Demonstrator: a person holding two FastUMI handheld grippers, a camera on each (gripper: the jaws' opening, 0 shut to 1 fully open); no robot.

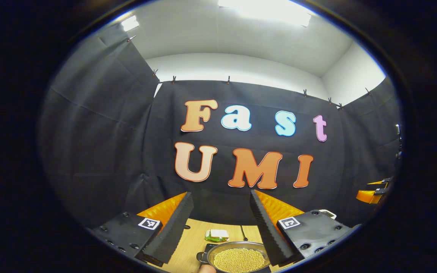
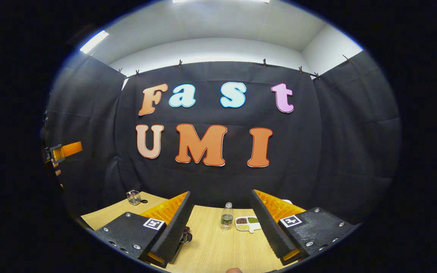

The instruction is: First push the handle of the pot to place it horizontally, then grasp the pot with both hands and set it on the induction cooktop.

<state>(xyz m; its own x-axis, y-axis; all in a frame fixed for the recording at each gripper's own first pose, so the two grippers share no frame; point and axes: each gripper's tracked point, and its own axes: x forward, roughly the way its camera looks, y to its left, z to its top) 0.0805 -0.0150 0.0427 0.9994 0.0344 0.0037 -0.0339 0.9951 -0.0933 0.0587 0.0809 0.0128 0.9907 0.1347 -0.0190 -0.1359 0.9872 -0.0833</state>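
Your left gripper (image 1: 221,223): fingers spread wide, holding nothing. Your right gripper (image 2: 220,223): likewise spread wide, holding nothing. One pot (image 1: 238,258) of yellow grains, on the wooden table (image 1: 194,242) below the left fingers. One bottle (image 2: 226,216). One three-compartment dish (image 2: 248,223).

bright ceiling light panels (image 1: 268,9) wash the booth evenly from above, blowing out to pure white in the left gripper view, where a smaller strip light (image 1: 130,23) also glares. in the right gripper view a strip light (image 2: 94,41) burns at upper left. the white upper wall (image 2: 207,51) reads clean; the wooden table (image 2: 218,246) is softly lit with faint shadows. fisheye distortion bends straight edges strongly toward the rim, where detail dims and softens.
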